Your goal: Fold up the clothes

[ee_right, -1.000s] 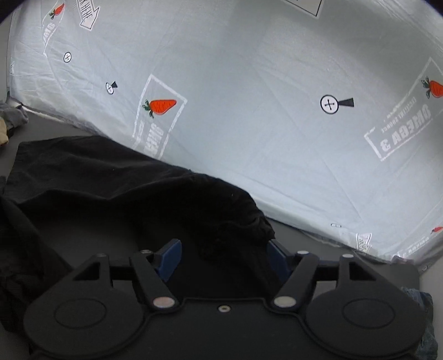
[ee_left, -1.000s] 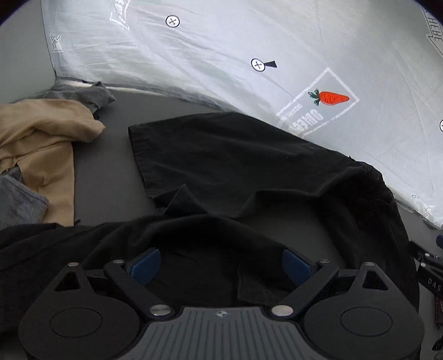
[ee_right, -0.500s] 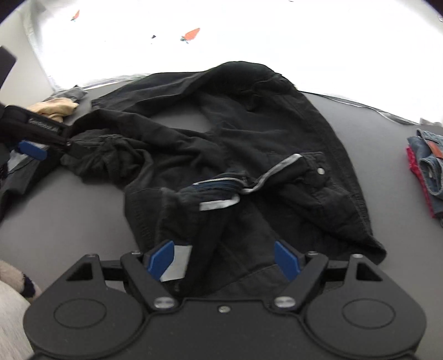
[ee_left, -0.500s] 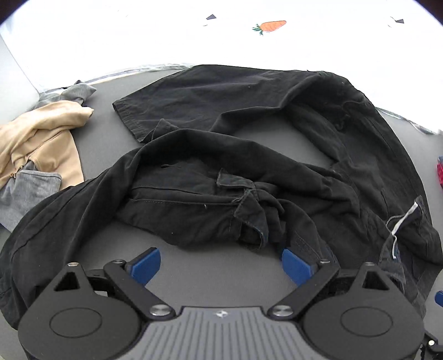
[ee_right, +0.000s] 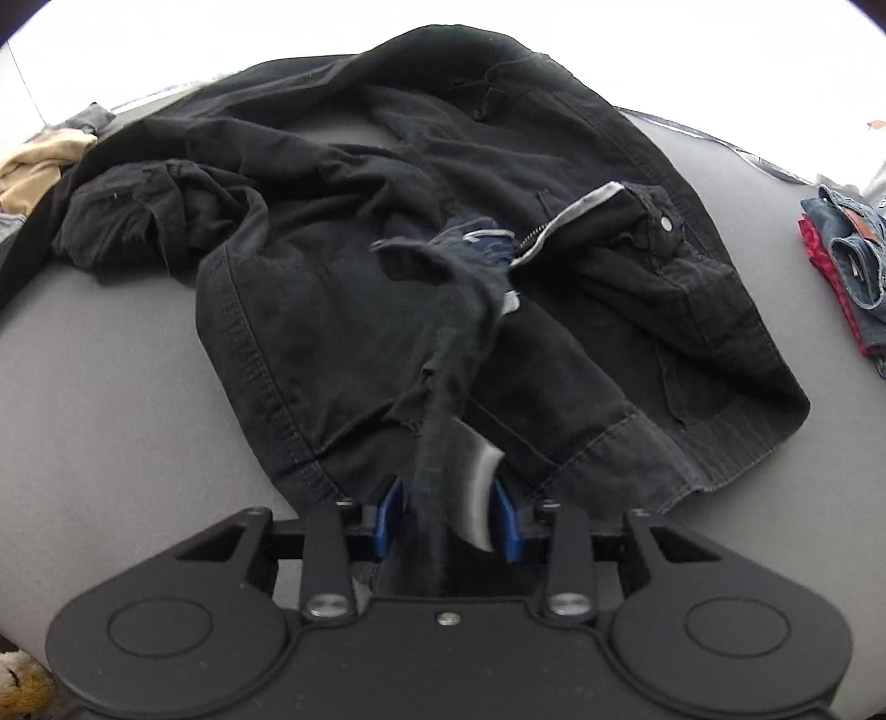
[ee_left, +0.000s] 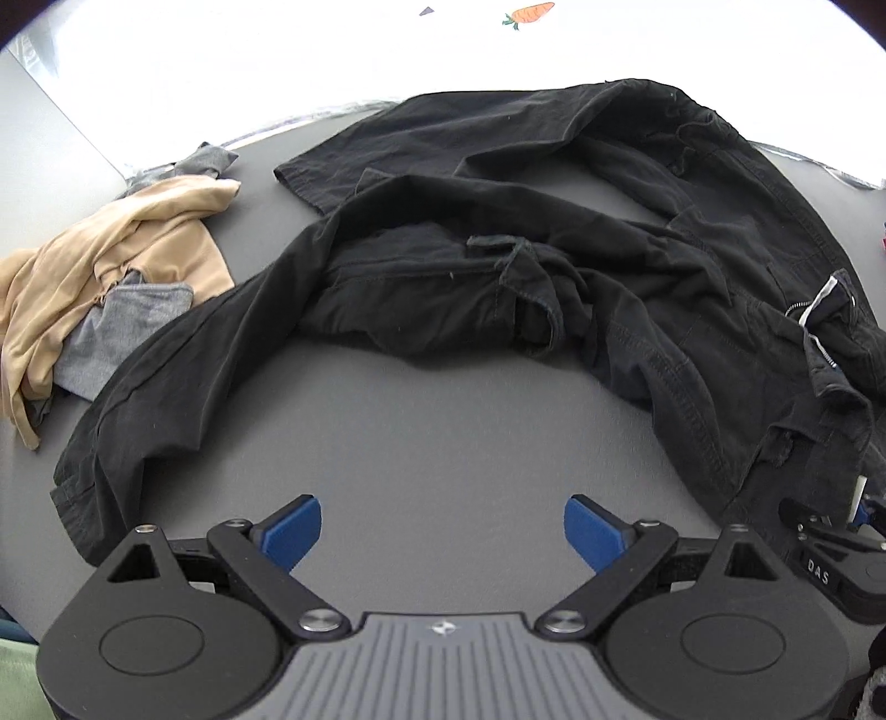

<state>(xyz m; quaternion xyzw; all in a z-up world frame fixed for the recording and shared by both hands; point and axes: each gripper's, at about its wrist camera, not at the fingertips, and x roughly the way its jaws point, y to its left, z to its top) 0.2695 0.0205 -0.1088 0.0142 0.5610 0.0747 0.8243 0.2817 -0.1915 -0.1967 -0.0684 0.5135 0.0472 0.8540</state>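
Crumpled black trousers (ee_left: 554,266) lie spread on the grey table (ee_left: 432,432), legs to the left, open zipper and waistband at the right; they fill the right wrist view (ee_right: 387,266). My left gripper (ee_left: 443,534) is open and empty above bare table, just short of the trousers. My right gripper (ee_right: 446,515) is shut on a bunched strip of the trousers' waistband with a grey label (ee_right: 476,471) and lifts it slightly. The right gripper also shows at the lower right edge of the left wrist view (ee_left: 830,554).
A tan garment (ee_left: 111,260) on grey cloth (ee_left: 122,332) lies at the table's left. Folded jeans on a red cloth (ee_right: 847,249) sit at the right edge. A bright white sheet (ee_left: 387,50) hangs behind the table.
Both grippers pulled back from the trousers toward the near side. My right gripper has closed on the waistband; half a second ago it was open. The left gripper stays open.
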